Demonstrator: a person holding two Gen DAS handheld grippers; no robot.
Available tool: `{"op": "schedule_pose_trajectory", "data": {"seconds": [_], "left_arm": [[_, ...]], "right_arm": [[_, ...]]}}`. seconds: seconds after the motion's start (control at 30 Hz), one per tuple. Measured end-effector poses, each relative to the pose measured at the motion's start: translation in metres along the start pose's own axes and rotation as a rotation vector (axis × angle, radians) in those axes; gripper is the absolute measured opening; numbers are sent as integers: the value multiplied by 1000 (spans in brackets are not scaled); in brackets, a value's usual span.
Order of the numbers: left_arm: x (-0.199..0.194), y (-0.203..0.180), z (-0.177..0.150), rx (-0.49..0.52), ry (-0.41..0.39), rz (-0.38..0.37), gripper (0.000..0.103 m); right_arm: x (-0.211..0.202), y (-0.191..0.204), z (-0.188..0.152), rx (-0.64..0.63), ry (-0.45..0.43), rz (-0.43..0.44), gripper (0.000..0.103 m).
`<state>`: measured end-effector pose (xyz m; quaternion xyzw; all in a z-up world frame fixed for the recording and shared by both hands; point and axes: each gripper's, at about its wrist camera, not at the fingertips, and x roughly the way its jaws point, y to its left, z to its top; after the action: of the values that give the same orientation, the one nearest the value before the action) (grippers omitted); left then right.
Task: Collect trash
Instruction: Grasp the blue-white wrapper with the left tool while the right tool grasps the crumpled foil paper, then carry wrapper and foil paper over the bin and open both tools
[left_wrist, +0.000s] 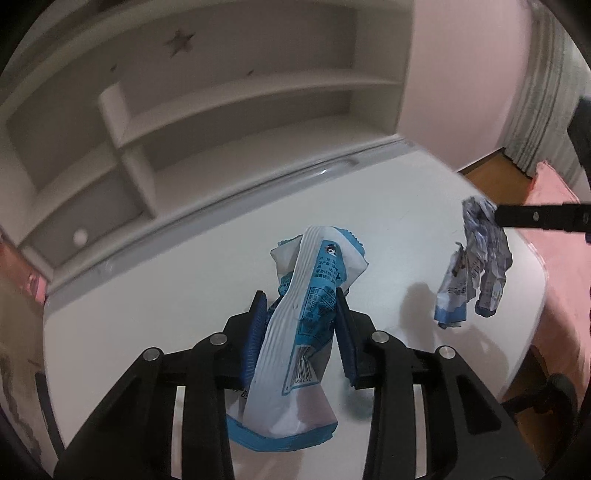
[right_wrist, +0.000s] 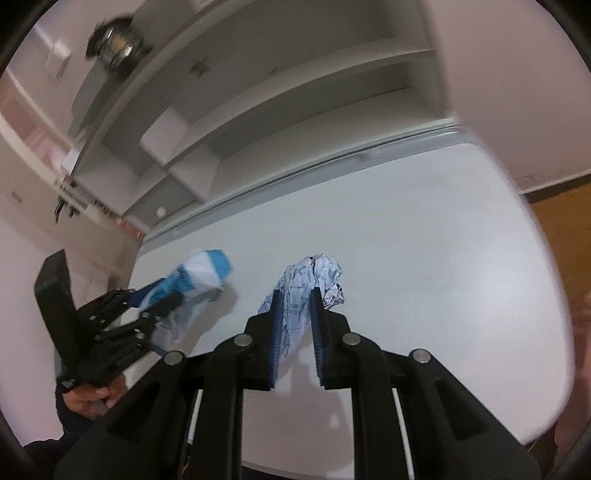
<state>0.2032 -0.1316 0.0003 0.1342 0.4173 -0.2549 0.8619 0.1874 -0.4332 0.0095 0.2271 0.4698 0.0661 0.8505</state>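
Two pieces of trash, two grippers, one white desk: that is my count from both wrist cameras. My left gripper (left_wrist: 299, 325) is clenched on a blue-and-white snack wrapper (left_wrist: 306, 317), its blue-padded fingers (left_wrist: 256, 332) pressing the crumpled plastic from either side, so that the printed back with its barcode faces the lens. The wrapper's upper end stands clear beyond the fingertips and its lower end hangs below the jaws, off the desk (left_wrist: 184, 295).

My right gripper (right_wrist: 298, 317) is grasping a crumpled ball of printed paper (right_wrist: 314, 284), grey-white with faint blue lettering, which bulges out past the fingertips. In the left wrist view the same paper (left_wrist: 472, 266) hangs at the far right, pinched from the side by one black finger of the right gripper (left_wrist: 495, 216), with its shadow on the desk beneath it. In the right wrist view the left gripper (right_wrist: 162, 302) appears at the near left with the blue wrapper (right_wrist: 199, 277) in its jaws, well apart from the paper, and a hand (right_wrist: 92, 398) grips its handle.

Behind the desk runs one white shelf unit (left_wrist: 221, 110) with several open compartments and star decals (left_wrist: 179, 40). A pink wall (left_wrist: 461, 74) stands to the right, and a strip of wooden floor (left_wrist: 495, 177) shows beyond the desk's far right corner, beside a grey curtain (left_wrist: 546, 92).
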Motion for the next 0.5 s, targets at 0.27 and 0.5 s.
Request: {"op": "schedule_pose_trajectory", "data": {"seconds": [0.27,0.5], "left_arm": [[13,-150,40,151,-24,-249,35],[30,-309,39,309,-10,-461,35]], "right_arm": [[-96,-128,-57,222,-148,-175,15],[-175,-241,-151,458,-238,-394,15]]}}
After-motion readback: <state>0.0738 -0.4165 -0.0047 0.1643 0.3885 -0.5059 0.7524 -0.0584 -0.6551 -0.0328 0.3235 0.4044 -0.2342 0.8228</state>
